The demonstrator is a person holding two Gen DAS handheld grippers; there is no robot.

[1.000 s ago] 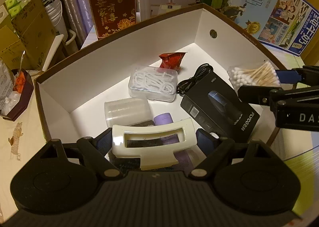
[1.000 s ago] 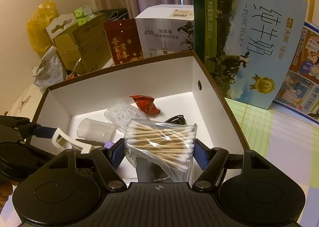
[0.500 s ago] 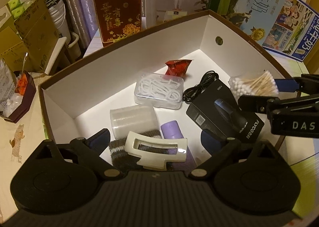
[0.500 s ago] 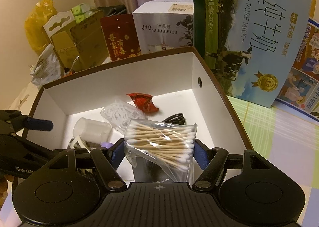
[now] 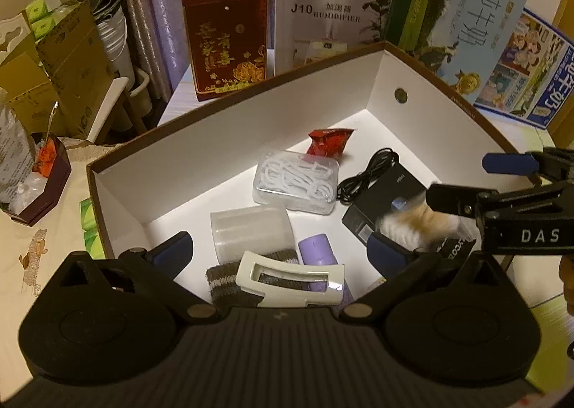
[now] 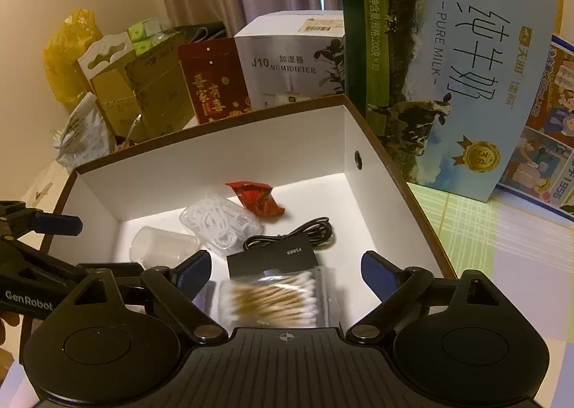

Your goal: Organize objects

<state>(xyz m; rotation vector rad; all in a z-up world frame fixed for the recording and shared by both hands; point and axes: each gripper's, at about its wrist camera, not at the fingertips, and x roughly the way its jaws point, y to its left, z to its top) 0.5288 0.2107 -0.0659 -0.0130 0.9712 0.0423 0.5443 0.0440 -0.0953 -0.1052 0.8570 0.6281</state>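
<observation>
Behind your work stand curtains, a white humidifier box point(image 5: 328, 17), a dark red gift box point(image 5: 226, 43) and a tall milk carton point(image 6: 445, 85), all just past the far wall of the brown-rimmed storage box point(image 5: 222, 142) that both tools look into.

Your left gripper point(image 5: 280, 253) has its fingers spread wide with nothing between the pads. Just ahead of it and low between the fingers lies a white hair clip point(image 5: 288, 278), resting on a grey striped sock point(image 5: 222, 277) and partly over a lilac tube point(image 5: 317, 252). Beyond the clip a clear plastic cup point(image 5: 251, 232) lies on its side. Farther out sits a clear case of white floss picks point(image 5: 296, 185), and past that a red snack packet point(image 5: 330, 142) near the far corner. Ahead and to the right of this tool a black cable point(image 5: 369, 174) is coiled beside a black product box point(image 5: 387, 203).

Your right gripper point(image 6: 285, 270) is spread wide too and grips nothing. The bag of cotton swabs point(image 6: 274, 300) lies blurred just below and between its fingers, over the near end of the black product box; you cannot tell whether it has settled. In the left wrist view the same bag is a pale smear beneath the right tool's arm. From the right tool, the left gripper's blue-tipped finger point(image 6: 57, 223) shows at the far left, over the box's rim.
</observation>
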